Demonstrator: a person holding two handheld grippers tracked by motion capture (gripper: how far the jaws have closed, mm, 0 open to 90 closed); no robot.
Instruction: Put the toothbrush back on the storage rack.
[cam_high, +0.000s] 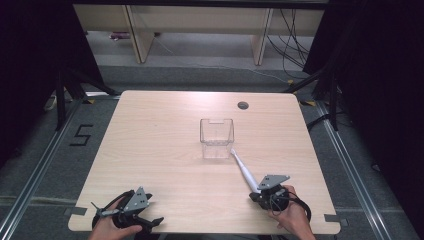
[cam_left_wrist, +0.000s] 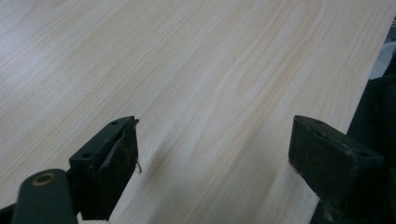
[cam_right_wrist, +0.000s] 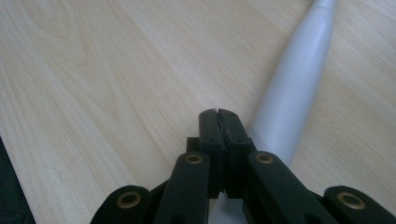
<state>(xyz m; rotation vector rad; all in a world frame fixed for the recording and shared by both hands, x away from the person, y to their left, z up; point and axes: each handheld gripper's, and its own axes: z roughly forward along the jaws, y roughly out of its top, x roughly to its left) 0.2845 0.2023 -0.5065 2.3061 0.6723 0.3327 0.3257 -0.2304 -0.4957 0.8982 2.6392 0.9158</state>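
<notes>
A white electric toothbrush (cam_high: 244, 171) lies on the wooden table (cam_high: 160, 145), its head tip touching or nearly touching the front of a clear plastic box (cam_high: 217, 137). My right gripper (cam_high: 256, 192) sits at the handle's near end. In the right gripper view its jaws (cam_right_wrist: 217, 114) are pressed together with nothing between them, and the white handle (cam_right_wrist: 294, 88) runs along their right side and under the gripper body. My left gripper (cam_high: 150, 214) rests at the near left edge of the table, its jaws (cam_left_wrist: 215, 140) wide apart over bare wood.
A round cable hole (cam_high: 243, 105) sits near the table's far edge. Dark stands and cables flank the table on both sides, and the floor to the left bears a taped "5" (cam_high: 81, 135). The near table edge runs just under both hands.
</notes>
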